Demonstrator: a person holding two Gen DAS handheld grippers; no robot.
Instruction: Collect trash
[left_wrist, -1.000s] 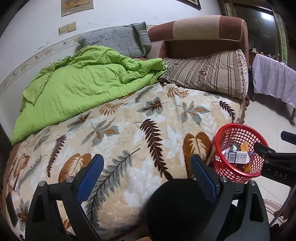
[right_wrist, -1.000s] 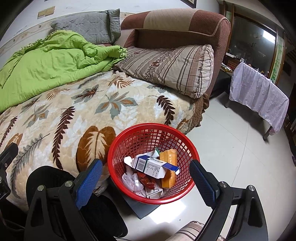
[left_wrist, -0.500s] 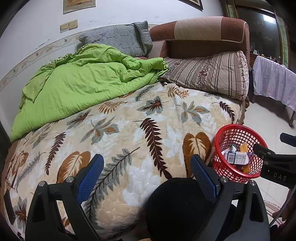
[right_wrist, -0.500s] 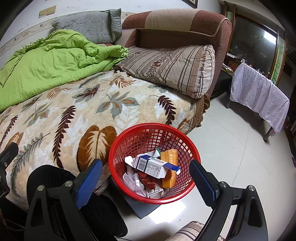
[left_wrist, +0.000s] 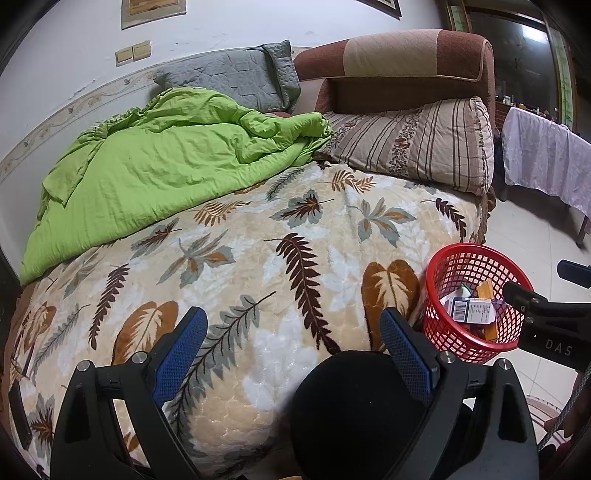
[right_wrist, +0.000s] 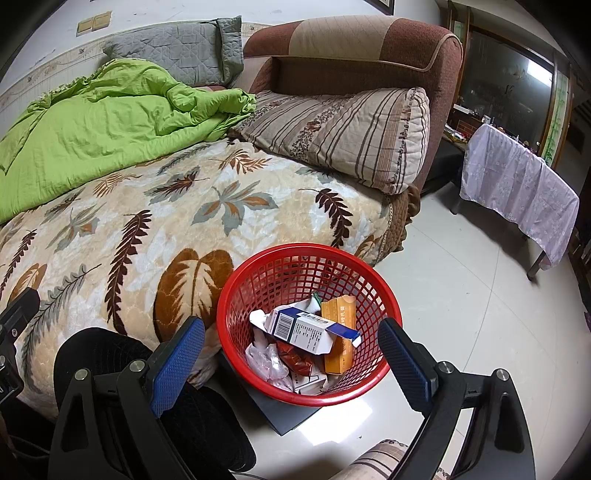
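One red basket (right_wrist: 308, 321) beside the bed (right_wrist: 147, 221), two grippers empty.
Inside: one white-blue box (right_wrist: 310, 328), one orange box (right_wrist: 338, 332); left gripper (left_wrist: 293, 350) and right gripper (right_wrist: 291, 354) both spread wide.

Red plastic mesh basket (right_wrist: 309, 321), round, upright, lower centre of the right wrist frame; lower right in the left wrist frame (left_wrist: 476, 295). It stands on the floor, partly on a dark flat mat (right_wrist: 284, 411), just beside the bed edge. Inside it: white-and-blue carton with barcode (right_wrist: 308, 330) lying tilted on top; orange box (right_wrist: 338, 334) leaning at its right; clear crumpled plastic wrapper (right_wrist: 266, 361) lower left; red wrapper (right_wrist: 297, 360) under the carton; white card pieces (right_wrist: 308, 384) at the bottom.
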